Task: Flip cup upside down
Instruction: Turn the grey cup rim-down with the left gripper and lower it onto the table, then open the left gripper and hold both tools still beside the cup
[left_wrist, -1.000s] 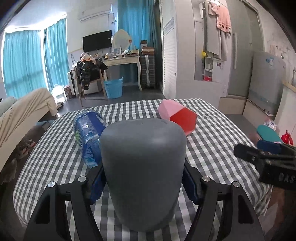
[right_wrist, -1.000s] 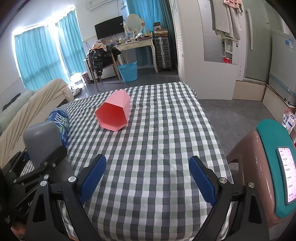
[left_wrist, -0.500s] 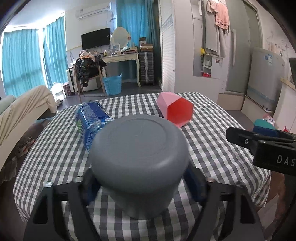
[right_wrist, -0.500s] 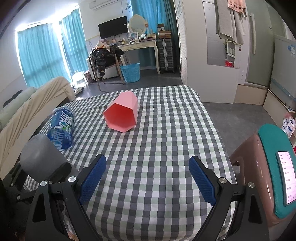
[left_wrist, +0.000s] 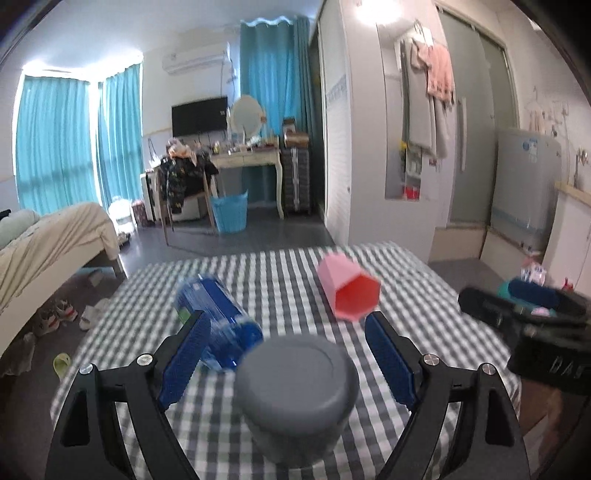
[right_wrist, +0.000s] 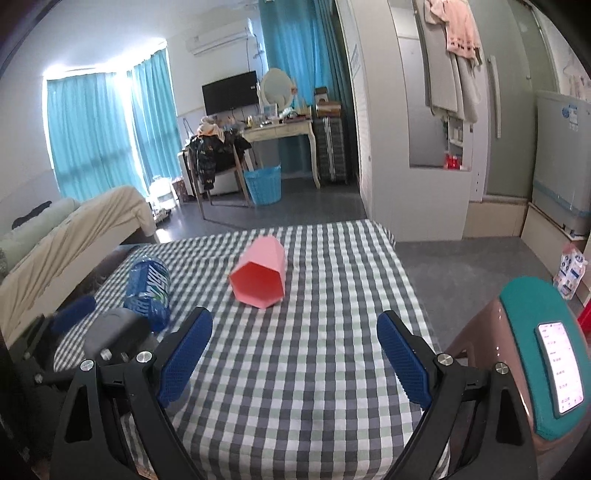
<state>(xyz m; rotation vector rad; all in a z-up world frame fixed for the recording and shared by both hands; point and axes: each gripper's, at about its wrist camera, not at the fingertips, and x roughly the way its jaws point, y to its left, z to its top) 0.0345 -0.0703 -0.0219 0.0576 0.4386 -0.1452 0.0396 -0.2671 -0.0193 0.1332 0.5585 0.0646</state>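
A grey cup (left_wrist: 297, 395) stands upside down on the checked tablecloth (left_wrist: 280, 273), its flat base up. My left gripper (left_wrist: 286, 354) is open above and around it, and neither blue pad touches it. In the right wrist view the grey cup (right_wrist: 110, 334) shows at the far left, partly hidden behind the left gripper's black frame. My right gripper (right_wrist: 293, 354) is open and empty over the tablecloth (right_wrist: 314, 369).
A pink hexagonal cup (left_wrist: 349, 291) lies on its side mid-table, also in the right wrist view (right_wrist: 260, 277). A blue water bottle (left_wrist: 218, 317) lies on its side left of the grey cup. A brown stool with a teal pad and phone (right_wrist: 539, 365) stands right of the table.
My left gripper has opened and let go of the grey cup, which now stands upside down on the cloth. The left gripper has risen and drawn back. The right gripper stays open.
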